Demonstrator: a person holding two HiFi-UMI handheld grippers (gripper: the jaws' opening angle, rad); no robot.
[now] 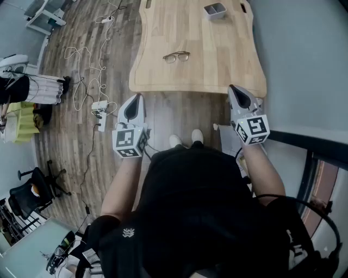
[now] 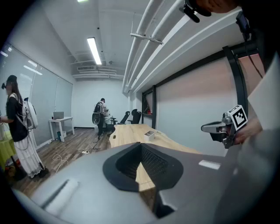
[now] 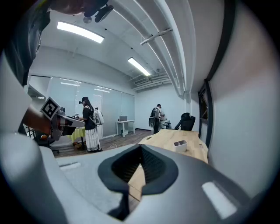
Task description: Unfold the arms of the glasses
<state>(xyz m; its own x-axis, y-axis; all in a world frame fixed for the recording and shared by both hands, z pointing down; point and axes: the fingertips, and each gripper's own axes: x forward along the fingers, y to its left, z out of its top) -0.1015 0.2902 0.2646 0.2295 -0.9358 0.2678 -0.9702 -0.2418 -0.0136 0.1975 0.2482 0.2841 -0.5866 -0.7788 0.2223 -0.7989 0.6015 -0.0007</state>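
While the person stands at the near edge of the pale wooden worktop [image 1: 217, 59], both grippers hang just short of it, over the brown plank floor [image 1: 70, 130]. The left gripper [image 1: 135, 99] points toward the worktop's near left corner, and its dark ribbed fingers [image 2: 124, 168] are pressed together with nothing between them; only a sliver of worktop shows past their tips in the left gripper view. The right gripper [image 1: 234, 89] sits by the near right corner, slightly overlapping the edge in the head view, and its fingers [image 3: 118, 170] are likewise closed fully on each other, holding nothing. Each gripper carries a white cube with black square markers, the left one [image 1: 129, 142] and the right one [image 1: 253, 129], close to the person's black-clad body.

The thin-rimmed pair of glasses [image 1: 176, 56] lies flat on the worktop, toward the middle of its near half, well apart from both grippers and untouched. Whether its arms are folded cannot be made out at this size. A small grey rectangular tray [image 1: 215, 10] rests at the worktop's far end, well beyond the glasses.

On the floor to the left, a white power strip [image 1: 99, 108] lies among loose white cables [image 1: 81, 59].
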